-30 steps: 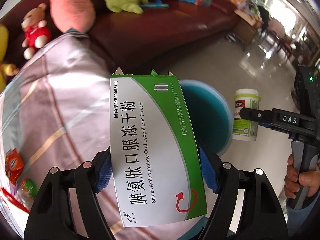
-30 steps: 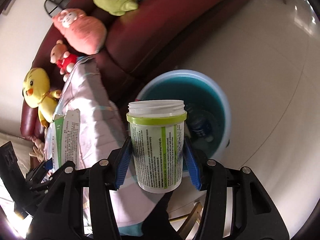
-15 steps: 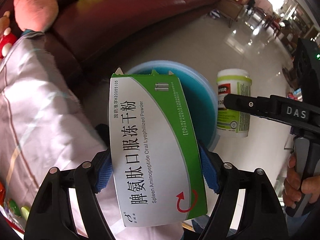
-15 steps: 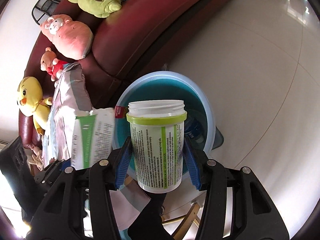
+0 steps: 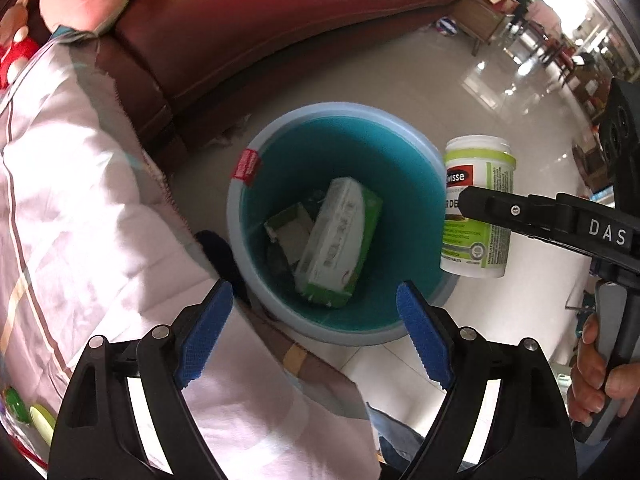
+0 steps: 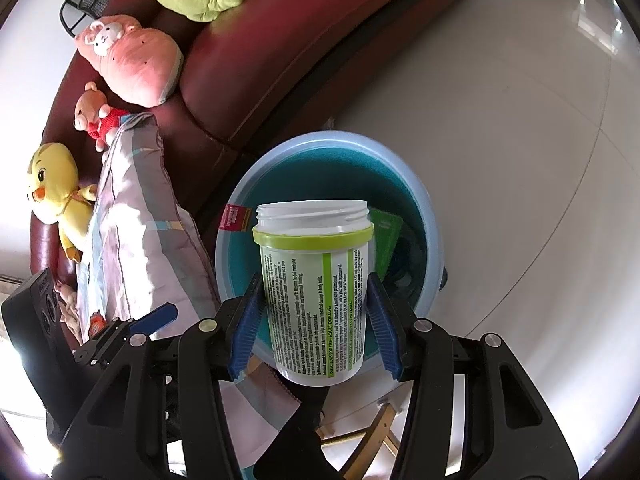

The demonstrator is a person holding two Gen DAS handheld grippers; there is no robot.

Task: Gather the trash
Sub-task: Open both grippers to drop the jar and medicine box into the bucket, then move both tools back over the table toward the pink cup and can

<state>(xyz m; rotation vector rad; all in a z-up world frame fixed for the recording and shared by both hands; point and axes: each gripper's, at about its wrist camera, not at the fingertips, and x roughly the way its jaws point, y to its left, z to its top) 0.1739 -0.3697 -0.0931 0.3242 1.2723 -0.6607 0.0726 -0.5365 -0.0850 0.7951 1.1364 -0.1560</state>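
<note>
2 wrist views, steeply down – share bin [image 5: 240, 216] [image 6: 434, 248].

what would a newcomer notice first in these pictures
The blue bin on the floor by the red sofa, with a green-and-white box lying inside it. Above its rim, the right gripper grips an uncapped white bottle. The left gripper hangs over the bin, jaws opening with nothing between them.

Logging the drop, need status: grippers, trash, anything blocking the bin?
Left gripper empty, jaws opening above the bin. Green box lies inside. Right gripper clamps the lidless bottle over the rim. Nothing blocking the bin mouth.
</note>
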